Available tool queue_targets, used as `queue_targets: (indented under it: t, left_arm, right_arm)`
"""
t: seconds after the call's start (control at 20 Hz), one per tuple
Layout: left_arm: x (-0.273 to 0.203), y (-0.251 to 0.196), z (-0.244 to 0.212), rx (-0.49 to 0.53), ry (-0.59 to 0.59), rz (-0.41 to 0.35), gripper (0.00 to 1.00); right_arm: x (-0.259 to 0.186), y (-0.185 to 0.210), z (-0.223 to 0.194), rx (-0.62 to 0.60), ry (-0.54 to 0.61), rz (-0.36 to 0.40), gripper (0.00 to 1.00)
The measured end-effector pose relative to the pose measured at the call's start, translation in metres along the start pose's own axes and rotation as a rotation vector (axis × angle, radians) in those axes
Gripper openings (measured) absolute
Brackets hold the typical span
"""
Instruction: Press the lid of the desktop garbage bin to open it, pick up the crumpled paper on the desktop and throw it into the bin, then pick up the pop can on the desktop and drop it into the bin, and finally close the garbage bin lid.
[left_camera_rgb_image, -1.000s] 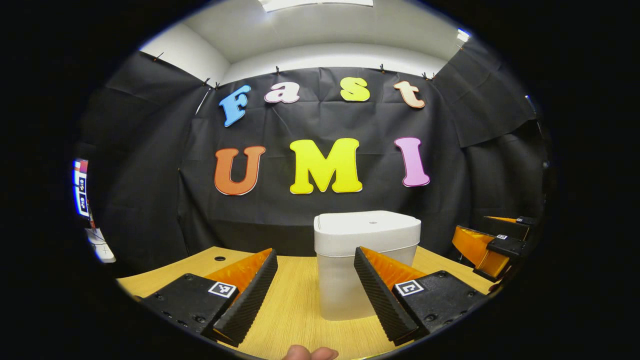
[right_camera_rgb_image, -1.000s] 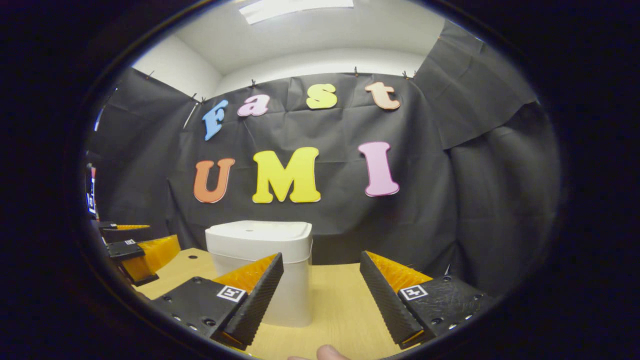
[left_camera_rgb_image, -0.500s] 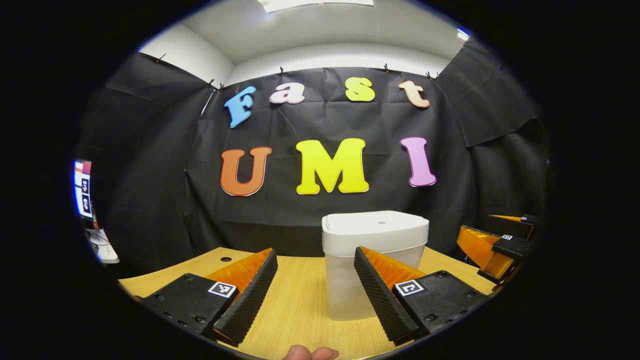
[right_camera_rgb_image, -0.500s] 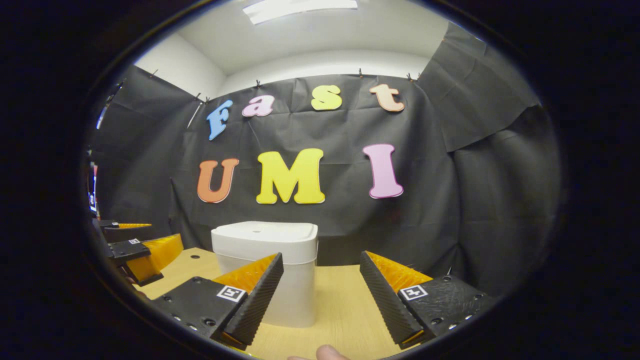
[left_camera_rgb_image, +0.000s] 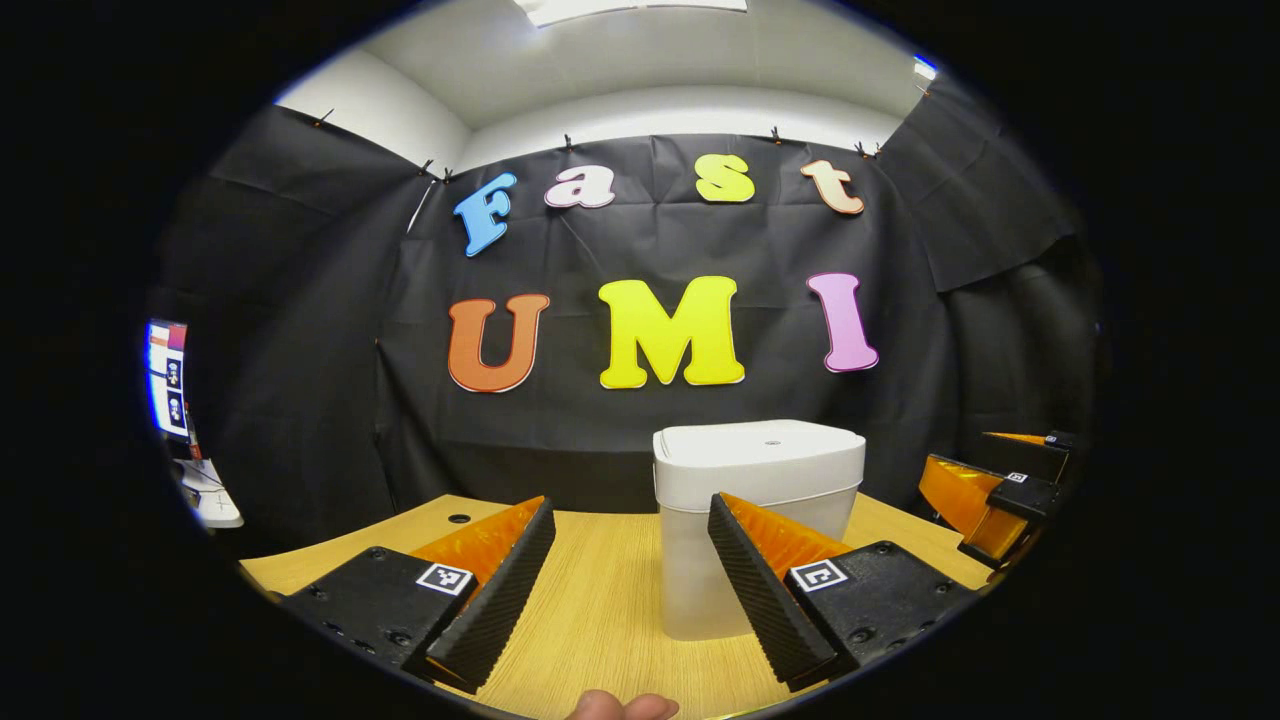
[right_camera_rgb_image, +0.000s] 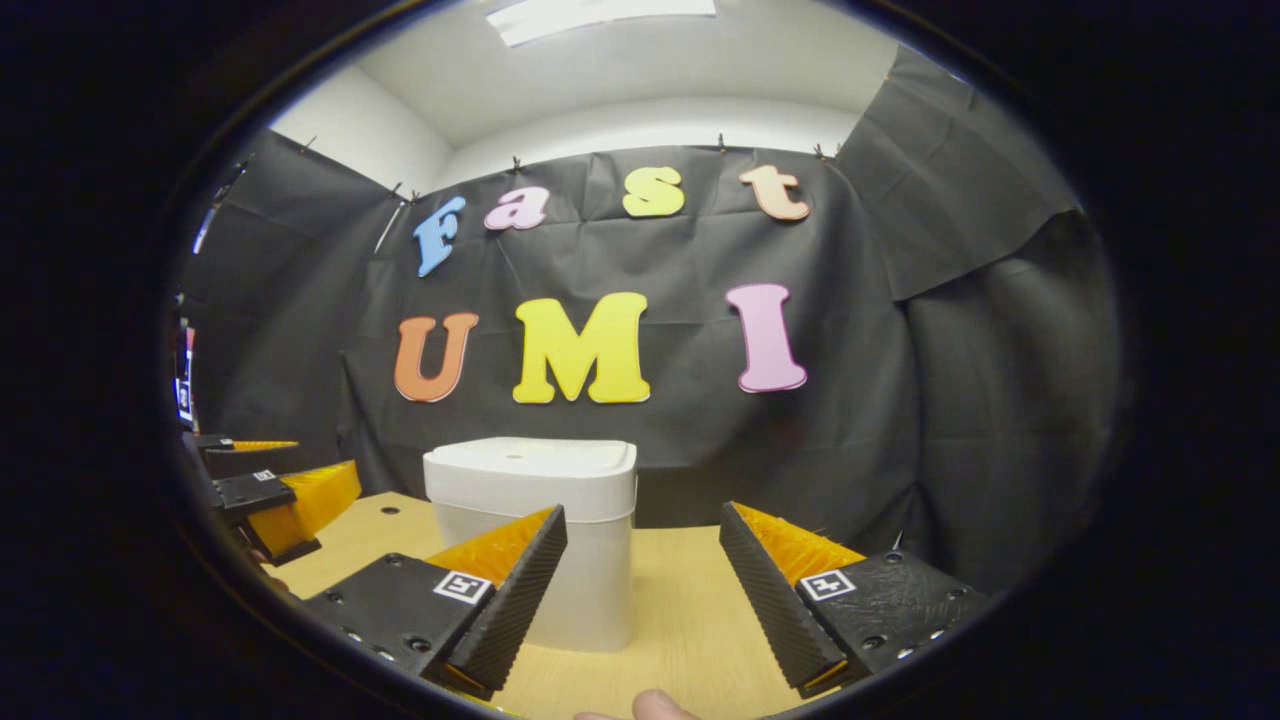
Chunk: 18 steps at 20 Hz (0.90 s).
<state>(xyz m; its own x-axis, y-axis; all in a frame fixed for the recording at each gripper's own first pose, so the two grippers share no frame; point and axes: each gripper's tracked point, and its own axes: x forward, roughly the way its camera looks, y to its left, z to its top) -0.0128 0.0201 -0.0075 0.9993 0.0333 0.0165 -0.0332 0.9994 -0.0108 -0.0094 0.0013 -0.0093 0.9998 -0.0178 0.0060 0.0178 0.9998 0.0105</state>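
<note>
A white garbage bin (left_camera_rgb_image: 758, 520) with its lid (left_camera_rgb_image: 758, 445) down stands on the wooden desktop (left_camera_rgb_image: 600, 600), ahead and a little right of my left gripper (left_camera_rgb_image: 630, 590), which is open and holds nothing. In the right gripper view the same bin (right_camera_rgb_image: 535, 530), lid (right_camera_rgb_image: 530, 460) flat on top, sits ahead and left of my right gripper (right_camera_rgb_image: 645, 600), which is open too, with bare desk between its fingers. Each gripper appears off to the side in the other's view: the right gripper (left_camera_rgb_image: 985, 495) at the far right, the left gripper (right_camera_rgb_image: 275, 495) at the far left.
The black cloth wall hangs close behind the desk. A small round hole (left_camera_rgb_image: 459, 519) marks the desktop at the back left. A screen (left_camera_rgb_image: 168, 375) stands beyond the desk's left side. Fingertips of a hand (left_camera_rgb_image: 620, 706) show at the bottom edge.
In the left gripper view the bin has drifted a little to the right, so my left gripper has swung slightly left. The right gripper view has barely shifted. Both grippers stay open.
</note>
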Motion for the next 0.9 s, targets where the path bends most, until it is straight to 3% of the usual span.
queue_targets:
  t: [0.9]
  left_arm:
    - [-0.0011,0.0048,0.0012,0.003,-0.003,0.010,0.99]
  right_arm:
    - [-0.0013,0.0029,0.0031,-0.013,-0.011,-0.012,0.96]
